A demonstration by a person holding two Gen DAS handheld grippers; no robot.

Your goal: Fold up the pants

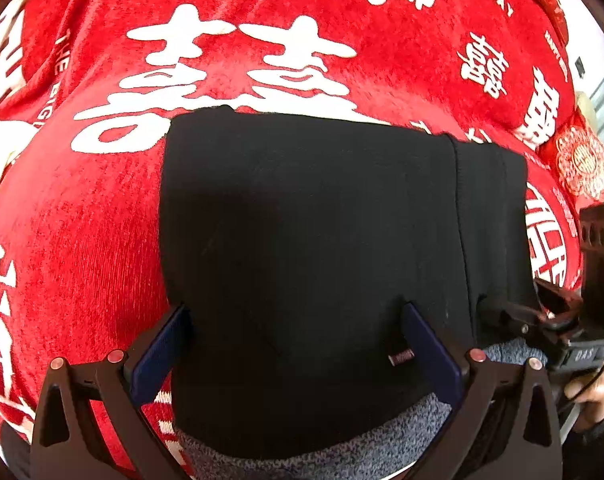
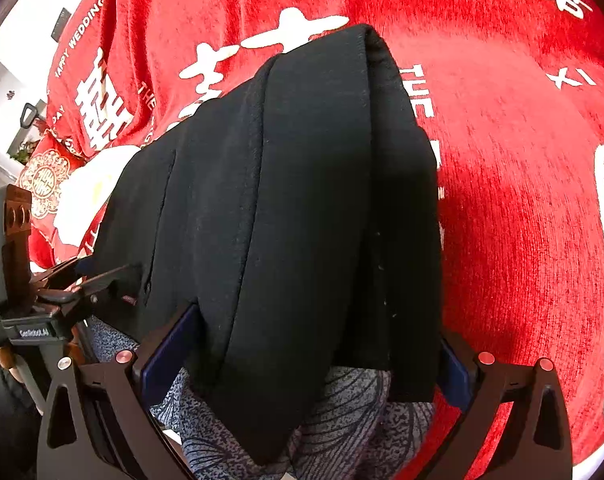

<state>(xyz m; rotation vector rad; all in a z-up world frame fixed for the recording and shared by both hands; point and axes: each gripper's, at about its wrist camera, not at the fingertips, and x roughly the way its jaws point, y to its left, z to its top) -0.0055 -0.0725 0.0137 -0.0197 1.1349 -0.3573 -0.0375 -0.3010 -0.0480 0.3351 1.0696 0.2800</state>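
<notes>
The black pants (image 1: 309,240) are lying folded into a thick bundle on a red blanket (image 1: 82,220) with white lettering, and their near edge is running out of sight below both cameras, so how the bundle ends toward the person cannot be made out. A grey speckled fabric (image 1: 341,452) is showing under that near edge; what it belongs to is hard to tell.

The left wrist view is looking down on the flat top of the bundle and is catching the right gripper (image 1: 541,312) at its right side, with part of a hand (image 1: 593,392) behind it, cut off by the frame. The right wrist view is showing instead the stacked layers along the bundle's side and the rounded far fold, with the left gripper (image 2: 98,280) small at the left edge. A red cushion (image 2: 46,176) with a white emblem is sitting at the blanket's far corner.

The left gripper's blue fingers (image 1: 158,348) are standing wide apart, with the bundle filling the gap between them; whether they are pressing it is unclear. The right gripper's fingers (image 2: 170,344) are likewise spread wide on either side of the bundle, the right one mostly hidden behind the cloth
</notes>
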